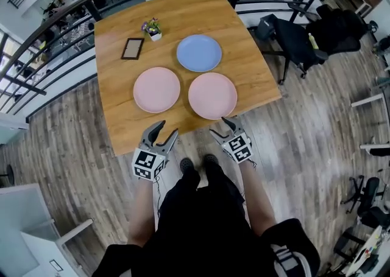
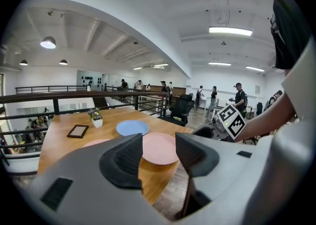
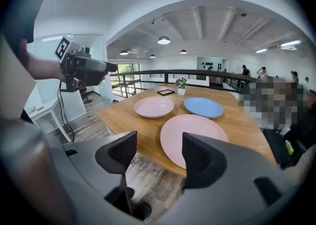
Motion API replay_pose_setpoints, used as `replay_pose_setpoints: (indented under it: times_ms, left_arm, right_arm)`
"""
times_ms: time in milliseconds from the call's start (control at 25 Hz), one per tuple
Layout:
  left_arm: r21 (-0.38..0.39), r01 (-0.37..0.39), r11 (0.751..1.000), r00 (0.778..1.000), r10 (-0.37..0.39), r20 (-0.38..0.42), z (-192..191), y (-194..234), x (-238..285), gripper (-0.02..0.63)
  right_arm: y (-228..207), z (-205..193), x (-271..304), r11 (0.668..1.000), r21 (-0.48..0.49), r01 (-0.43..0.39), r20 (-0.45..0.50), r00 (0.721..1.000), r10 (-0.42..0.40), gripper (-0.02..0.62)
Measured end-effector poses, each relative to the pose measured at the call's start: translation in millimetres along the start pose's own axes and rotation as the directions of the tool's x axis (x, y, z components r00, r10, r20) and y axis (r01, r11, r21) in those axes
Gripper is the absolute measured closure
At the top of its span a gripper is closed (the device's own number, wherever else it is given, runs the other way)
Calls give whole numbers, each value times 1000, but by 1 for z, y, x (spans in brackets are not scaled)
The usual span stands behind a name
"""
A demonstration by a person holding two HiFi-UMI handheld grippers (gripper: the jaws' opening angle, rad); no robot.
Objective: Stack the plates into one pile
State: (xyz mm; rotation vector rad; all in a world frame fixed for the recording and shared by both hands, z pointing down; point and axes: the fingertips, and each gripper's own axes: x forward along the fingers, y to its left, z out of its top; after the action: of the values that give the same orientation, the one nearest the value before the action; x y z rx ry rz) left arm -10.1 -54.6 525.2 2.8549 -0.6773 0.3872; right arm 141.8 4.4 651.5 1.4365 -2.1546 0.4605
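Standing at the near edge of the table (image 1: 122,128), I hold both claws short of it, over the floor. Left claw (image 1: 167,128) and right claw (image 1: 220,127) each have jaws spread wide, nothing betw. them. Three plates lie flat on the wood, none overlapping, no pile begun: right pink plate (image 1: 212,95), left pink plate (image 1: 156,89), and blue plate (image 1: 198,52) behind the pair, toward the far side. The relation that counts: right pink plate sits straight ahead of my right claw, its rim close to the table's near edge, so that claw is nearest to any plate. Left pink lies ahead of my left claw but further in. Plates are round, so no long axis to line up w/. I reckon the reach should go low and level at the near rim.
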Motion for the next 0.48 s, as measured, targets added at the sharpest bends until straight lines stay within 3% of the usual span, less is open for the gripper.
replay_pose_setpoints:
  times_ms: [480]
  left_arm:
    - [-59,-98,993,995,97,-29,-19,-9,15,387]
  right_arm:
    - [-17,-33,32,990,-59,-126,-83,989,121,302]
